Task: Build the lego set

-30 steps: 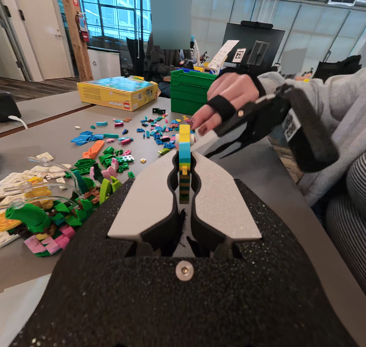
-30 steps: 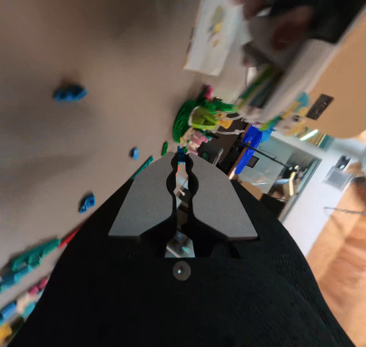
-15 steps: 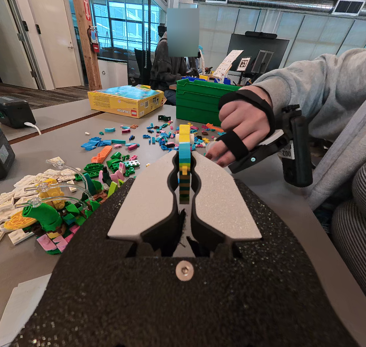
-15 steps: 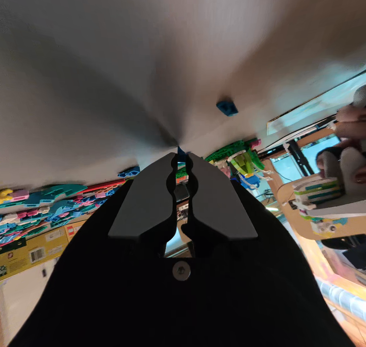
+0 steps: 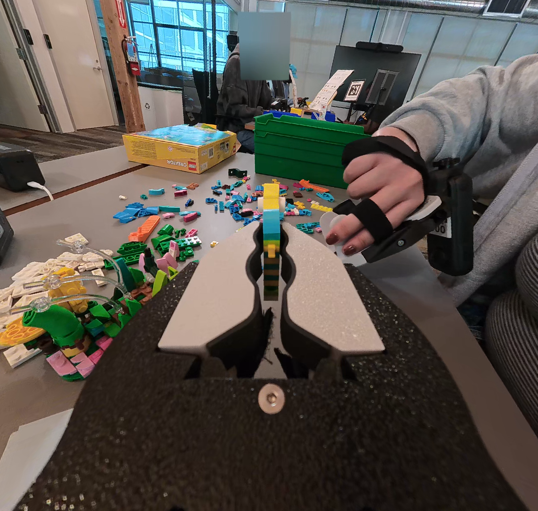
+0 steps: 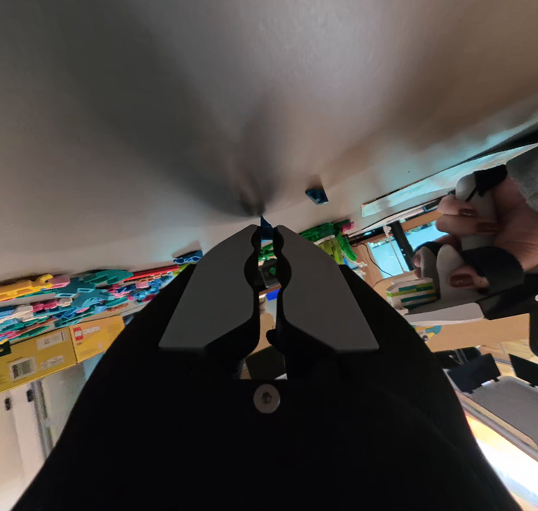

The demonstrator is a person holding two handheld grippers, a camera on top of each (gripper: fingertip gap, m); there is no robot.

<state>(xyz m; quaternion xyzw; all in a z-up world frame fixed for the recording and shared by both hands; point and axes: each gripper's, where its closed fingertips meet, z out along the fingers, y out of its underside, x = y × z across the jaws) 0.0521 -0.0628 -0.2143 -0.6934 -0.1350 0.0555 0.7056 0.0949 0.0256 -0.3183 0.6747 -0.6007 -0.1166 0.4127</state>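
My left gripper (image 5: 270,226) is shut on a thin striped Lego stack (image 5: 270,252) with a yellow top, a light blue middle and green and brown bands, held upright above the grey table (image 5: 87,214). My right gripper (image 6: 266,229) is shut on a small dark blue piece (image 6: 266,229), whose tip is right at the table top (image 6: 262,89). In the left wrist view the right gripper (image 5: 332,229) is held by a hand, pointing down, just right of the stack. The right wrist view shows the left gripper (image 6: 419,310) holding the stack (image 6: 412,293).
A green plant build (image 5: 58,325) with clear arches stands at the left, by white plates (image 5: 40,266). Loose coloured bricks (image 5: 233,202) cover the table's middle. A yellow box (image 5: 180,150) and green bins (image 5: 302,147) stand behind. One blue brick (image 6: 316,197) lies near my right gripper.
My right gripper has moved away from the top of the stack, to the right and down to the table, still holding the blue piece. My left gripper has kept its grip and tilted slightly.
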